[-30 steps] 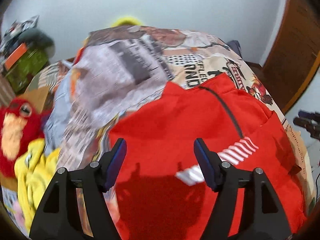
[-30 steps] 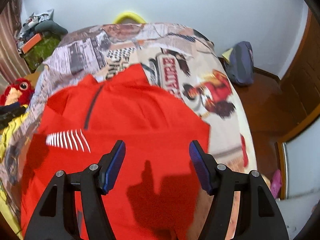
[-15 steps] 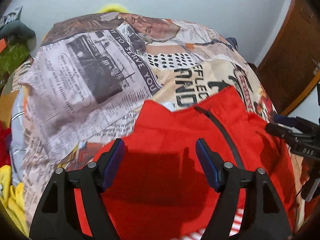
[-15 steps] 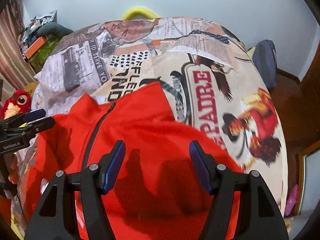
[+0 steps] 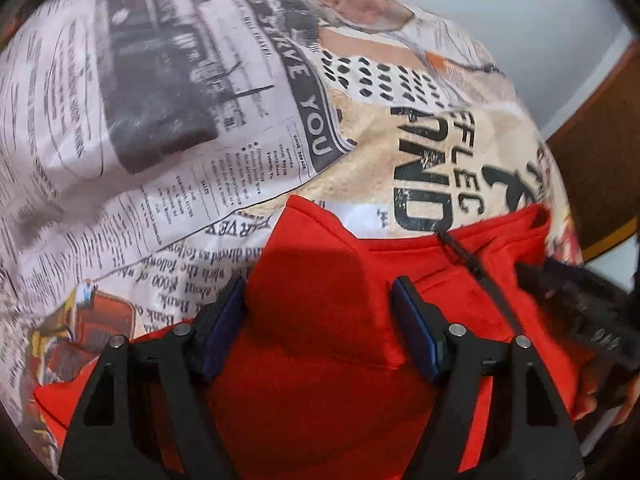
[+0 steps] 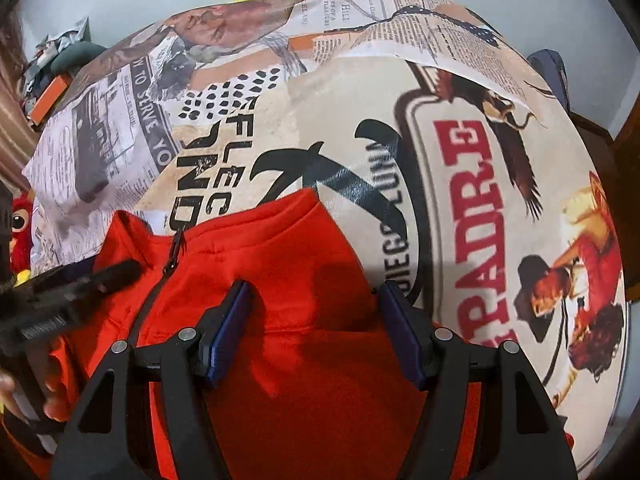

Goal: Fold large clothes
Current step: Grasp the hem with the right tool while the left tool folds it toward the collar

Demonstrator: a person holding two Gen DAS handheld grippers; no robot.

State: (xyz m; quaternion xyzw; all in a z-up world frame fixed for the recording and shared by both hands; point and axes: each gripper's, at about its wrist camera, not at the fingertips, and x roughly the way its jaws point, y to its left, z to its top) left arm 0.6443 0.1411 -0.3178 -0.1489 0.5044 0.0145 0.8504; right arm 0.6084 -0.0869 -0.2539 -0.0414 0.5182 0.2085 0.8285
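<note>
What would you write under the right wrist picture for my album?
Open right tongs poised over the collar end of a red zip-up top lying on a newspaper-print bedsheet.

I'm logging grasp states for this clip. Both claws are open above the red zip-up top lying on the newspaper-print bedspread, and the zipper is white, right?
Not quite: the zipper is black, as the right wrist view shows. The rest holds: the left claw and right claw are both open above the red zip-up top, which lies on the newspaper-print bedspread.
</note>
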